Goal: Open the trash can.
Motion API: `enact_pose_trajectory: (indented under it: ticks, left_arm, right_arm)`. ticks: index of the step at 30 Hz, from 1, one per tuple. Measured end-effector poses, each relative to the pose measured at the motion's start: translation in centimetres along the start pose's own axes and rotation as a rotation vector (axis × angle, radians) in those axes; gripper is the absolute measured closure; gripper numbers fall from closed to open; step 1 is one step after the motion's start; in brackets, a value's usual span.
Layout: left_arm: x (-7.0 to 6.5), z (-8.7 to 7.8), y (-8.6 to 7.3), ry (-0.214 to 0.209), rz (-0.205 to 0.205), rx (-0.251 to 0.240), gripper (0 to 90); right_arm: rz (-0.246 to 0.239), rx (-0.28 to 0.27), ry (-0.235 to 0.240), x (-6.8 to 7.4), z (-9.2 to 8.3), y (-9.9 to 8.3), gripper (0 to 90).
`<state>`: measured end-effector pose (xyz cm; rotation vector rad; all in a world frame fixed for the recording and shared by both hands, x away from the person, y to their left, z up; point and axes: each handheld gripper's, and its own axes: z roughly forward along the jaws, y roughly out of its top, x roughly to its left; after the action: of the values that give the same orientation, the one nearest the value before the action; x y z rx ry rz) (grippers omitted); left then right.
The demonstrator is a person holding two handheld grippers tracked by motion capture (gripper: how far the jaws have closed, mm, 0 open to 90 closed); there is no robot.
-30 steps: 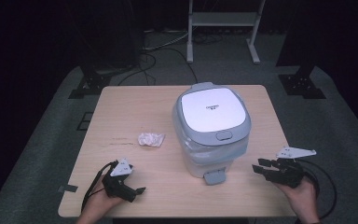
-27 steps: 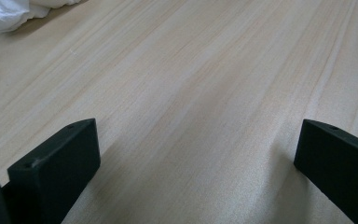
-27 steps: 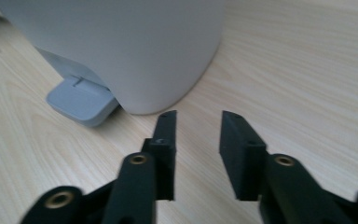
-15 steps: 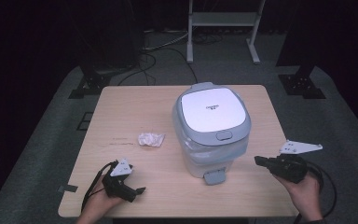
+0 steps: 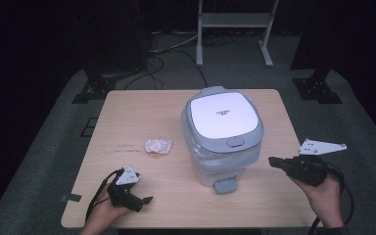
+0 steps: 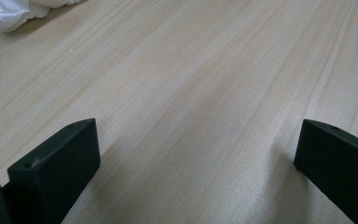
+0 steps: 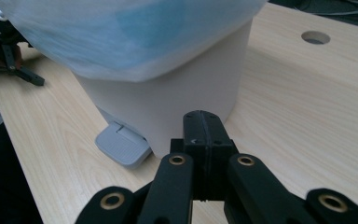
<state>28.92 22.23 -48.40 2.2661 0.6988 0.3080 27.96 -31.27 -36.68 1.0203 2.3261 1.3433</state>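
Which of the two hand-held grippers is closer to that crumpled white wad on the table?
Left. The left gripper rests near the table's front edge, just below the crumpled white wad. The right gripper is on the far side of the pedal bin.

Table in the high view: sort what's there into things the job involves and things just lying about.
In the job:
- pedal bin, with its grey foot pedal
- right gripper, shut and empty, pointing at the bin

Lying about:
- crumpled white wrapper
- left gripper, open, resting low over the table
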Motion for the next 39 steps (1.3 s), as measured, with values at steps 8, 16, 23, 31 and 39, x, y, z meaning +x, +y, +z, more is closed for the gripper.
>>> enact_pose_trajectory:
  ticks: [8, 16, 23, 31, 39]
  left_arm:
    - [0.0, 0.0, 0.0, 0.0, 0.0, 0.0, 0.0]
    - [0.0, 0.0, 0.0, 0.001, -0.001, 0.0, 0.0]
    - [0.0, 0.0, 0.0, 0.001, -0.001, 0.0, 0.0]
    - [0.0, 0.0, 0.0, 0.002, -0.001, -0.002, 0.0]
    - [0.0, 0.0, 0.0, 0.002, -0.001, -0.002, 0.0]
  right_arm:
    - [-0.009, -0.03, 0.021, 0.2, -1.0, 1.6, 90.0]
    - [-0.014, -0.057, 0.038, 0.3, -2.2, 2.8, 90.0]
    - [-0.028, -0.101, 0.052, 0.5, -3.4, 4.0, 89.9]
    - [-0.046, -0.143, 0.069, 0.8, -4.3, 5.3, 89.9]
    - [-0.074, -0.186, 0.103, 1.7, -4.7, 7.1, 89.9]
